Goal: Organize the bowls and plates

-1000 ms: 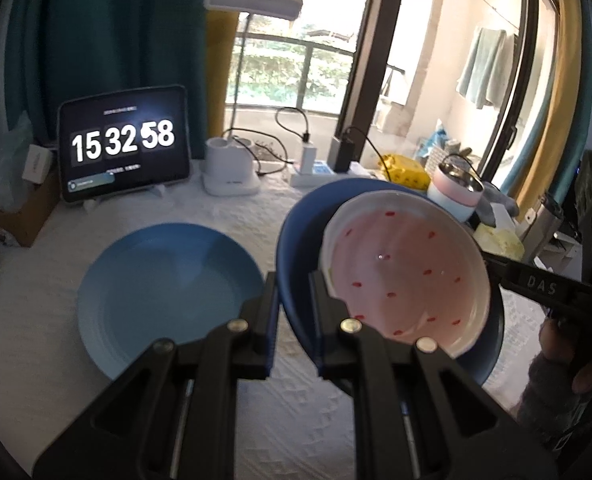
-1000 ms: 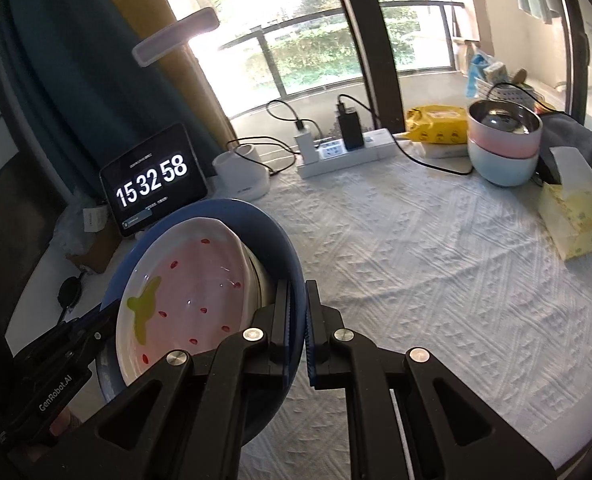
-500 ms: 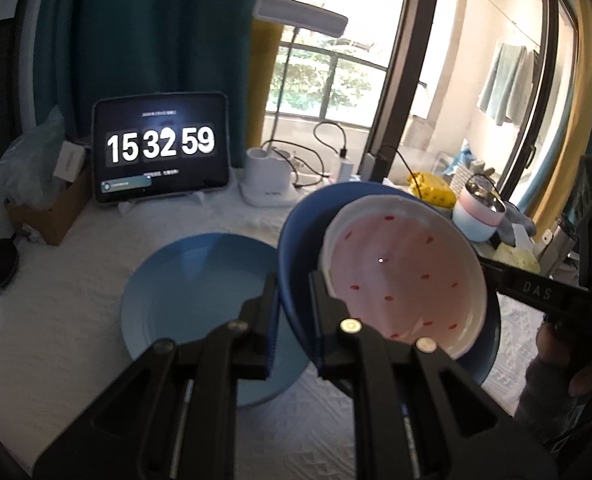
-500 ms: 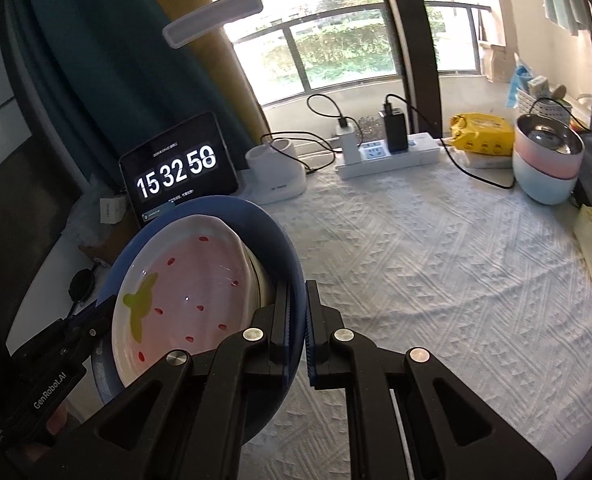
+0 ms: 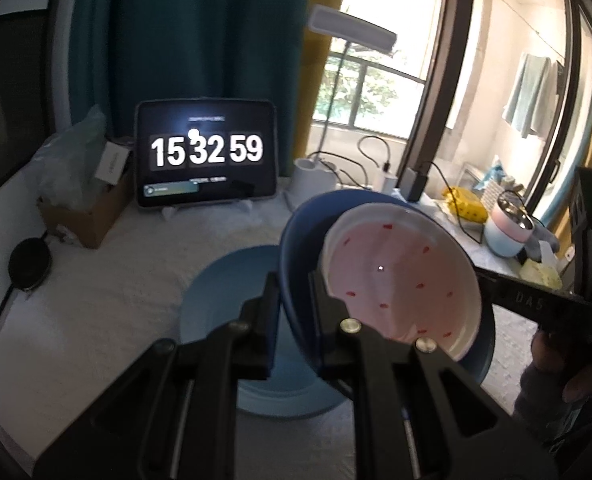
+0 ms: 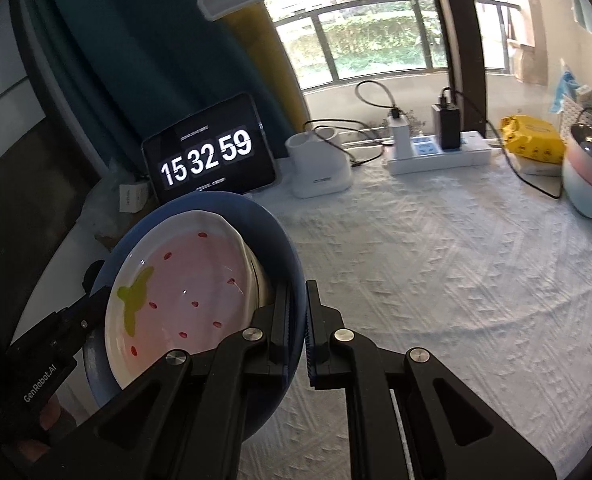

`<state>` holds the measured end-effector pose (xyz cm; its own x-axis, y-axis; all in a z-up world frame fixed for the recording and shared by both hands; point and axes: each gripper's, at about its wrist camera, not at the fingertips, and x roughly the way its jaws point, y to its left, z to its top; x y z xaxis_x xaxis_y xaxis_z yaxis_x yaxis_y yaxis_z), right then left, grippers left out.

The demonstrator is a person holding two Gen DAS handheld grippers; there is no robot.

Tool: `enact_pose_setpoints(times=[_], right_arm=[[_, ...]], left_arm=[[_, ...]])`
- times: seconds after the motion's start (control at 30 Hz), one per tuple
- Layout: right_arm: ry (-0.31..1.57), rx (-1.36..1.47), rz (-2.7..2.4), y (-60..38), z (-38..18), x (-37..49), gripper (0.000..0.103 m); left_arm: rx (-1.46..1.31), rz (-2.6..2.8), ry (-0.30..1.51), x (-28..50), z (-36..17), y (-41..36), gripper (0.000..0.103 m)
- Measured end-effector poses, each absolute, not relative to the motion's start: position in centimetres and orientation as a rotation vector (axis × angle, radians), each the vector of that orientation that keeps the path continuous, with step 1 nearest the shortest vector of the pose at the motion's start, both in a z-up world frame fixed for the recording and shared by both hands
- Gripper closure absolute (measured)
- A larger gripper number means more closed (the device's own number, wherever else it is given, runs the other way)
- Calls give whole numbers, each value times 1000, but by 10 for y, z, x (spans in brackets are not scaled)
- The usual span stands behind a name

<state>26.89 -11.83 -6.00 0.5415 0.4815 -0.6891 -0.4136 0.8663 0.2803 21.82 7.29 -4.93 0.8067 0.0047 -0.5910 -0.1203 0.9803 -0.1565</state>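
open cloth right, tablet behind

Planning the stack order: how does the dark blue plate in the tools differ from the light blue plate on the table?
The dark blue plate is deep navy; the light blue plate is pale. The dark one is held tilted above the table, gripped at opposite rims by the left tool and right tool; the light one lies flat on the cloth. The dark one carries a strawberry dish; the light one shows nothing on its visible part. Both are round.

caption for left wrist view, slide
Both grippers carry a dark blue plate holding a strawberry dish over the light blue plate.
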Motion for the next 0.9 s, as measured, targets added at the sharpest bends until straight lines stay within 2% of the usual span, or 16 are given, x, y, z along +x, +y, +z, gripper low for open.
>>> enact_pose_setpoints(times=[0.9], right_arm=[[936,22,573,-47,-87,302,94]], left_arm=[[-284,138,670,237,-76,138,91]])
